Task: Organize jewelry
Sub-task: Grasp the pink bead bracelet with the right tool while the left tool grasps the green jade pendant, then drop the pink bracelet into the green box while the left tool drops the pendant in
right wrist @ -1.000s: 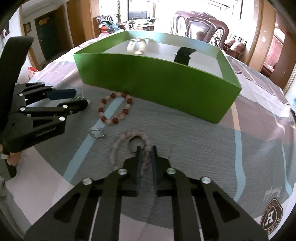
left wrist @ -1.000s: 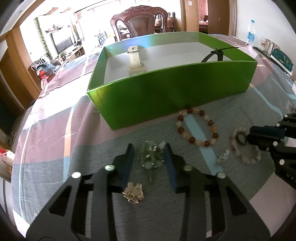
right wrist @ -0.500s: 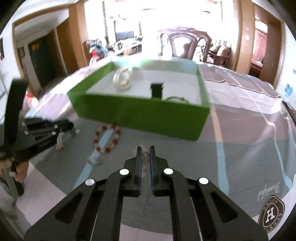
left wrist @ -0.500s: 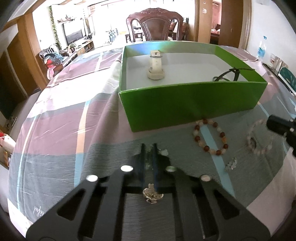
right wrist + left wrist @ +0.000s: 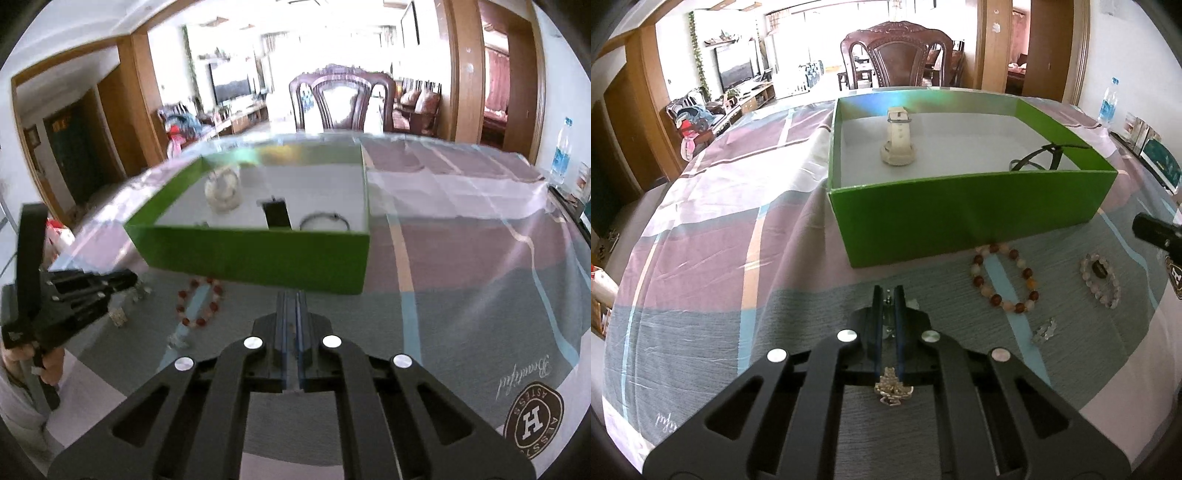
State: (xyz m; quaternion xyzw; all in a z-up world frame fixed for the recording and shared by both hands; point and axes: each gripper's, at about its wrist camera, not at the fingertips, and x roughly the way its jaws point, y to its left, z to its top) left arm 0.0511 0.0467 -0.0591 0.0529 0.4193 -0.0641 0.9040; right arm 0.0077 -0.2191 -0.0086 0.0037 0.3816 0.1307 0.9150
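Because the loose pieces belong in the open green cardboard box [image 5: 971, 218] at upper centre of frame, I hold both tools near it. My left gripper [image 5: 887, 295] is pinched narrow on a small silver-green trinket [image 5: 886, 325]. My right gripper [image 5: 291, 299] is closed tight; whether it holds anything I cannot tell. At lower right, a red-and-cream bead bracelet [image 5: 1004, 277] lies on the tablecloth [image 5: 738, 295].

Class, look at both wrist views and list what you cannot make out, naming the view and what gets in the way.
- Left wrist view: the piece in the left gripper is mostly hidden by its fingers; only a gold ornament shows.
- Right wrist view: motion blur; whether the right gripper holds anything cannot be told.
- Left wrist view: the green box front wall hides part of the dark strap.
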